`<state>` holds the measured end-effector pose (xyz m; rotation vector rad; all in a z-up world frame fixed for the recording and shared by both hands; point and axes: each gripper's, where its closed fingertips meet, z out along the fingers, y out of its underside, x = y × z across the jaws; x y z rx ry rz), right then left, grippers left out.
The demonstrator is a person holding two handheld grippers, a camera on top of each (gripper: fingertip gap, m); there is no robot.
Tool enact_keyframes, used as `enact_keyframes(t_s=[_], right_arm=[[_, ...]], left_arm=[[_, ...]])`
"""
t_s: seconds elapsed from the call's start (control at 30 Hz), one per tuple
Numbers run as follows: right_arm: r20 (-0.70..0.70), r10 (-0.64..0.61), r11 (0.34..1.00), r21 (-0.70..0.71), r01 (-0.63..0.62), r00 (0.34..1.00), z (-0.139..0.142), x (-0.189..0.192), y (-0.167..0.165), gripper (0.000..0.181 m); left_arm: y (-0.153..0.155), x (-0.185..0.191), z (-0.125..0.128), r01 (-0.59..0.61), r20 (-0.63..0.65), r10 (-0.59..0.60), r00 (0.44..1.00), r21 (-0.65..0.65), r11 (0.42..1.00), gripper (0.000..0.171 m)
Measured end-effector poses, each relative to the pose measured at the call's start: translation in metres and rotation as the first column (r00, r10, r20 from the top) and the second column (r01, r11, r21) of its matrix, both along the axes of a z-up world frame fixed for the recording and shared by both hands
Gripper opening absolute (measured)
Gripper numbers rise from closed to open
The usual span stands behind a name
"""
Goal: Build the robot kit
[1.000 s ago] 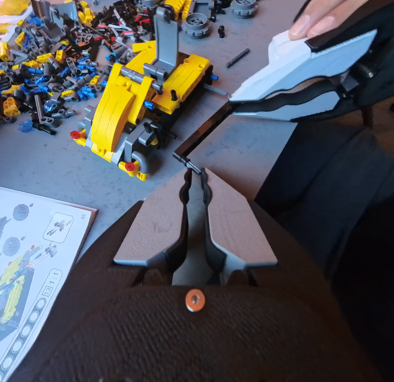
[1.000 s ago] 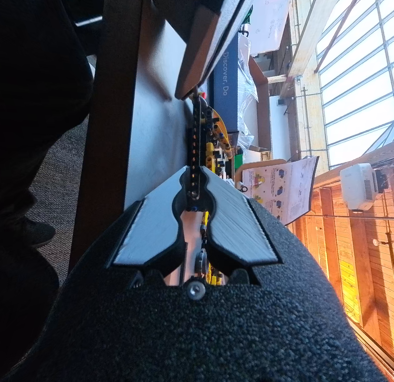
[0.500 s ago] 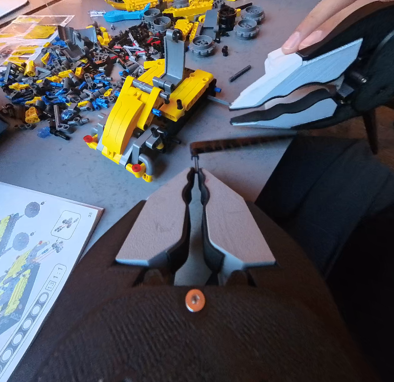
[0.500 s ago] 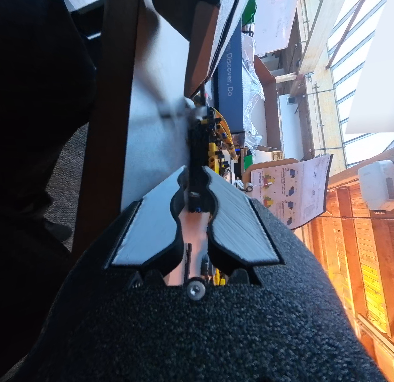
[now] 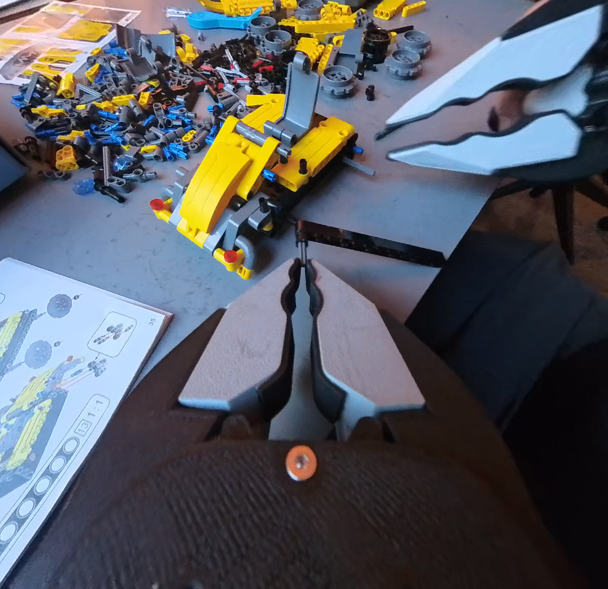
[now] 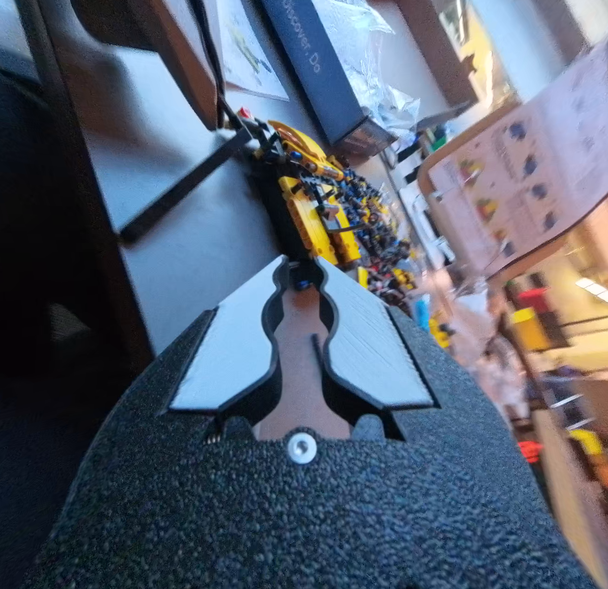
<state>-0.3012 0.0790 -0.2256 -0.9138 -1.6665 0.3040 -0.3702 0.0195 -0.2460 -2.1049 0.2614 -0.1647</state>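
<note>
Over table edge, hand-held gripper (image 5: 303,266) pinching (tips closed) pin

A grey table (image 5: 98,244) is seen. The half-built model (image 5: 250,178) is coloured yellow and grey, with red studs and blue pins. The loose pieces (image 5: 131,106) toward the far edge are mixed yellow, blue, black and grey, with one light-blue piece (image 5: 217,19). The long beam (image 5: 368,244) is black. The booklet (image 5: 65,359) is white with yellow drawings. Both the left claw (image 5: 303,264) and right claw (image 6: 302,263) are faced pale grey, edged black.

Black textured tongs (image 5: 303,266), grey wavy-edged fingers (image 5: 243,349)
</note>
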Motion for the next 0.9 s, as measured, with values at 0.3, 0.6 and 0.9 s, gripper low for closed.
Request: enact_keyframes(t_s=[0.3, 0.6, 0.9], right_arm=[[0.137, -0.04, 0.899, -0.426, 0.096, 0.99, -0.025, 0.023, -0.057, 0.036], [0.189, -0.037, 0.78, -0.608, 0.147, 0.981, -0.037, 0.016, -0.065, 0.039], [0.154, -0.027, 0.692, -0.71, 0.13, 0.988, -0.035, 0.01, -0.07, 0.031]], left_arm=[[0.002, -0.006, 0.0, -0.053, -0.011, 0.053, 0.999, 0.008, 0.999, 0.0], [-0.003, -0.009, -0.006, -0.094, -0.087, 0.095, 0.992, 0.01, 0.995, 0.0], [-0.008, -0.014, -0.004, -0.144, -0.011, 0.144, 0.989, 0.037, 0.989, 0.0]])
